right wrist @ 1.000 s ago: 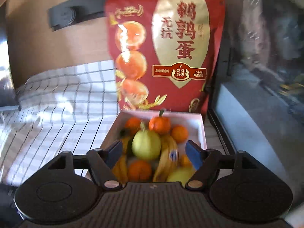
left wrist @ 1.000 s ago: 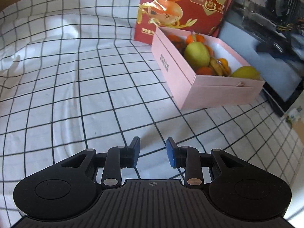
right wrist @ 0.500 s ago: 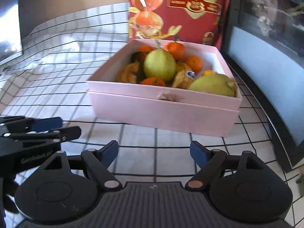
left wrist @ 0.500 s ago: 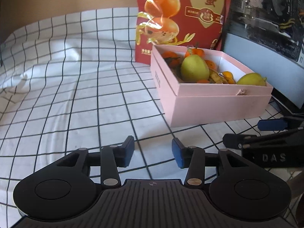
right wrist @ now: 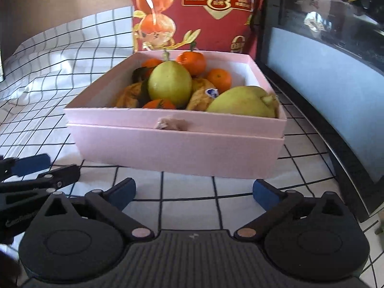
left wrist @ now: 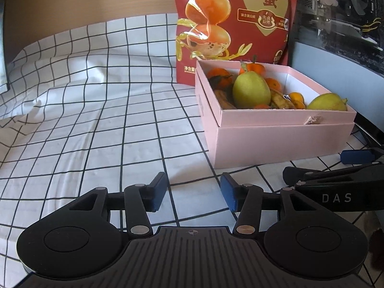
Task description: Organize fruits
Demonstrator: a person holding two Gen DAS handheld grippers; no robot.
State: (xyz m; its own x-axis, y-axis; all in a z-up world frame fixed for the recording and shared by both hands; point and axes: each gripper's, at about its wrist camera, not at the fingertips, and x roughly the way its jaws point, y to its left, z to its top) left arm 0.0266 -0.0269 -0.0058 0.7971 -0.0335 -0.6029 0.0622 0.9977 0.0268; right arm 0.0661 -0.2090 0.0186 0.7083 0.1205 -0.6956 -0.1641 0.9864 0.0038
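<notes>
A pink box [left wrist: 276, 141] [right wrist: 177, 148] stands on the checked cloth and holds fruit. One green pear [left wrist: 250, 90] [right wrist: 169, 84] sits upright in the middle, and a second pear [right wrist: 242, 104] lies at the near right corner. Around them are tangerines [right wrist: 192, 62] and brown-spotted bananas [right wrist: 201, 96]. My left gripper [left wrist: 194, 192] hovers over the cloth to the box's front left, its jaws opening with nothing between them. My right gripper [right wrist: 194, 190] faces the box's front wall, jaws opening and empty. Each gripper's fingers show at the edge of the other's view.
A tall red snack bag [left wrist: 235, 19] [right wrist: 199, 12] stands right behind the box. A dark glass-fronted case [right wrist: 324, 72] runs along the right side. The white checked cloth [left wrist: 96, 120] spreads wide to the left, rumpled at the far edge.
Both grippers' jaws have widened. The right gripper has dropped from above the box to low in front of it. The left view has swung toward the box, and the right gripper has entered it.
</notes>
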